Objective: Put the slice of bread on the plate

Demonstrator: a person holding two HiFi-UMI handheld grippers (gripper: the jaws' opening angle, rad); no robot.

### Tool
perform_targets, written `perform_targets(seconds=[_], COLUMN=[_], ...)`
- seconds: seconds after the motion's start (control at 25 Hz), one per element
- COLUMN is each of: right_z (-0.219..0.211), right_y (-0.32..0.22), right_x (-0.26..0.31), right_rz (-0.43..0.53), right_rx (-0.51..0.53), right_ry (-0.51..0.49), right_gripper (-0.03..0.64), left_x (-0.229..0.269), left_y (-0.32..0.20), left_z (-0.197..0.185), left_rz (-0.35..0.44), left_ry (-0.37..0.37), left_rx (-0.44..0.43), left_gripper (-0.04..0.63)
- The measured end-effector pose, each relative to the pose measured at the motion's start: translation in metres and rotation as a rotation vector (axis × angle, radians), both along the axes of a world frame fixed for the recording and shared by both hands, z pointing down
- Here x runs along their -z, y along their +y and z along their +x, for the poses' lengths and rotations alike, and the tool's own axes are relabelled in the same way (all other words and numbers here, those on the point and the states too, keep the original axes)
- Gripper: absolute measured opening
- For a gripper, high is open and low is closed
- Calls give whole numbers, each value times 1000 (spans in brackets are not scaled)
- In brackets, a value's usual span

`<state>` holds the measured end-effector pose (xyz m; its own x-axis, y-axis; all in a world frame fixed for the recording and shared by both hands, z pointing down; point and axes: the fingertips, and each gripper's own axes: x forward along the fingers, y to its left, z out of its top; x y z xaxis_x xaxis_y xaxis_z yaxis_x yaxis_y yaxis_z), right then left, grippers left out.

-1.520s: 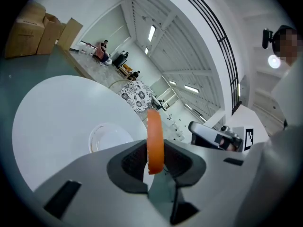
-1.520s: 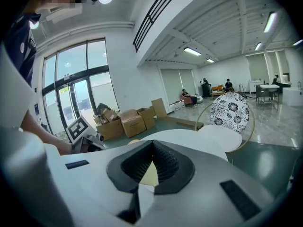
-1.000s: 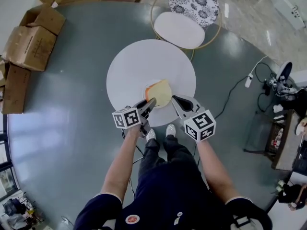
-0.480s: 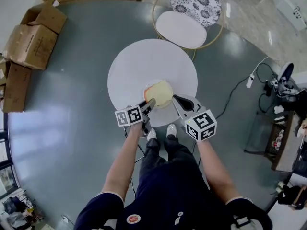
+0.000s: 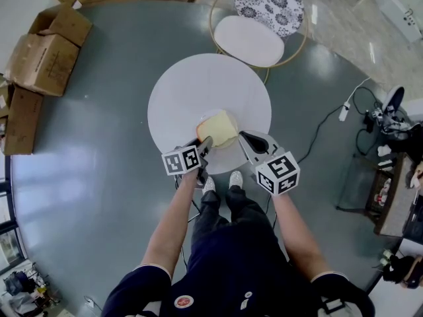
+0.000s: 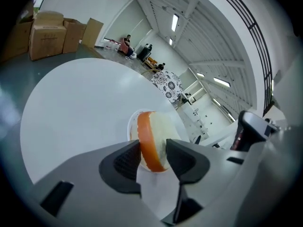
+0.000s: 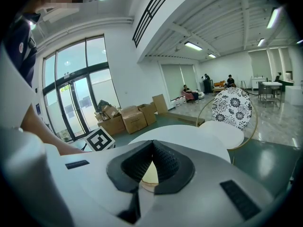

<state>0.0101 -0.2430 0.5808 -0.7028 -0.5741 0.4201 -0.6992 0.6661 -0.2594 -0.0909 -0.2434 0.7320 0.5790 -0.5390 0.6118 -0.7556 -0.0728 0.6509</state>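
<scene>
A slice of bread [image 5: 217, 128] with an orange-brown crust rests on a small white plate [image 5: 229, 144] near the front edge of the round white table [image 5: 198, 84]. My left gripper [image 5: 206, 142] is at the bread's near left corner. In the left gripper view the bread [image 6: 154, 141] stands between the jaws over the plate [image 6: 131, 126]; the jaws are opening and a sliver of gap shows beside the pads. My right gripper [image 5: 243, 136] hovers just right of the plate. Its jaws [image 7: 152, 148] are shut with nothing in them.
A round chair with a floral cushion [image 5: 261, 18] stands behind the table. Cardboard boxes [image 5: 43, 51] are stacked at the far left. A power strip and cable [image 5: 344, 111] lie on the floor to the right. The person's feet [image 5: 221, 182] are under the table's near edge.
My left gripper has sunk a little toward the table and tipped downward, and its jaws have spread. The bread has settled onto the plate. The right gripper has not moved.
</scene>
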Motion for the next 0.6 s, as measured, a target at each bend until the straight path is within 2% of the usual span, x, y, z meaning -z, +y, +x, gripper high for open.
perform_targets(seconds=[0.28, 0.6], right_z=[4, 9], right_y=[1, 6], right_x=[2, 2], right_rz=[2, 7], right_rx=[-4, -10], right_ry=[2, 1], right_gripper=[6, 6], left_x=[-7, -11], left_y=[0, -2], left_z=[-5, -7], left_rz=[-10, -8], left_ry=[-109, -167], left_rx=[-6, 0], left_gripper=[173, 178])
